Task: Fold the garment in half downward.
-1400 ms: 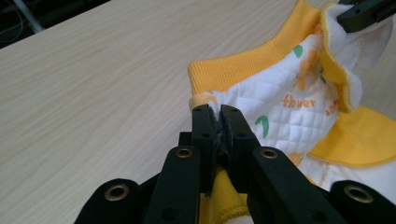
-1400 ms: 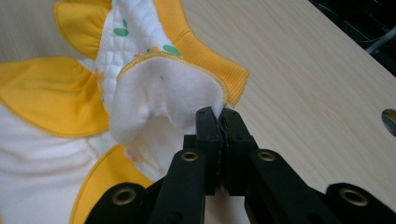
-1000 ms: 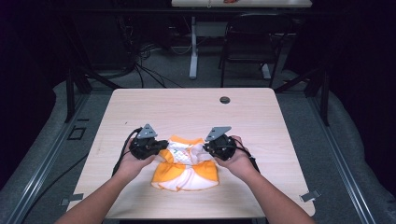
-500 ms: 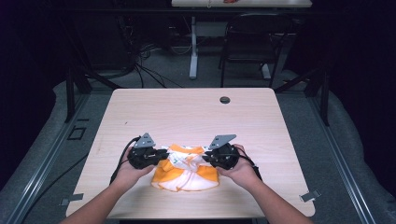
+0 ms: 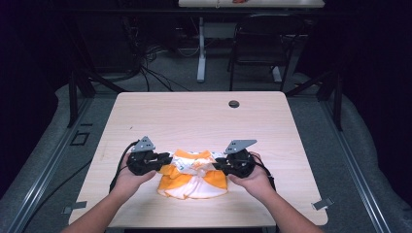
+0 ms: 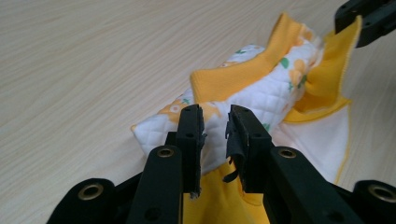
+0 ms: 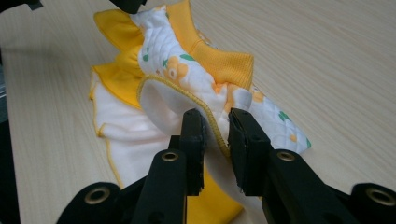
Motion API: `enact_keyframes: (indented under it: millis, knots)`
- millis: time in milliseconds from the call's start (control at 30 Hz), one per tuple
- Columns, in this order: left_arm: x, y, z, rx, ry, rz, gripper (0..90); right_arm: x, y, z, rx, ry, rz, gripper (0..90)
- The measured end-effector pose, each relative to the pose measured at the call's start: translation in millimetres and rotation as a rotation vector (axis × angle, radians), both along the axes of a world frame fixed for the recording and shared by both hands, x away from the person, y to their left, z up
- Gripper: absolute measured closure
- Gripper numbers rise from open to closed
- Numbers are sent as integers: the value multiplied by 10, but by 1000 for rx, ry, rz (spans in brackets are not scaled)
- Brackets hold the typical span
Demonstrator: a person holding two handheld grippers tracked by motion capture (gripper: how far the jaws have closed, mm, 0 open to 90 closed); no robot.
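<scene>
Both hands had drawn back toward the near edge of the table (image 5: 204, 116) since the earlier views, bringing the small orange-and-white garment (image 5: 193, 174) with them, and the folded bundle lay flatter and wider between them. The left gripper (image 6: 215, 126) had just been opening its jaws; they stood a little apart, with the quilted white corner of the garment (image 6: 243, 93) between them and no clear pinch on it. The right gripper (image 7: 215, 128) had likewise just been opening, its jaws parted around the yellow-stitched hem of the garment (image 7: 187, 70), which ran loosely through the gap. Judging from this, the fold had been laid down and both ends were being let go, so the next move probably called for backing out without dragging the cloth.
</scene>
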State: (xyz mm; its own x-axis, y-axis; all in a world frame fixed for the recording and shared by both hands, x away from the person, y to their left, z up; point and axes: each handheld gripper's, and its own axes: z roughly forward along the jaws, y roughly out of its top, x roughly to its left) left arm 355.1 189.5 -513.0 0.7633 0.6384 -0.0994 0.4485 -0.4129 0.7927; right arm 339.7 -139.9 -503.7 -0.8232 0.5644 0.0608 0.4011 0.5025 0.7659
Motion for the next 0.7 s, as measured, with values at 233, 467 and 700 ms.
enact_keyframes:
  millis: [233, 467, 700]
  knots:
    - [36, 29, -48, -2, 25, 44, 780, -43, -18, 37, -7, -7, 13, 685]
    - [52, 16, -69, 0, 58, 48, 897, 10, -15, 60, -21, -33, -37, 858]
    - [-108, -82, -108, -10, 85, -27, 900, -27, 126, -99, -43, -7, -11, 895]
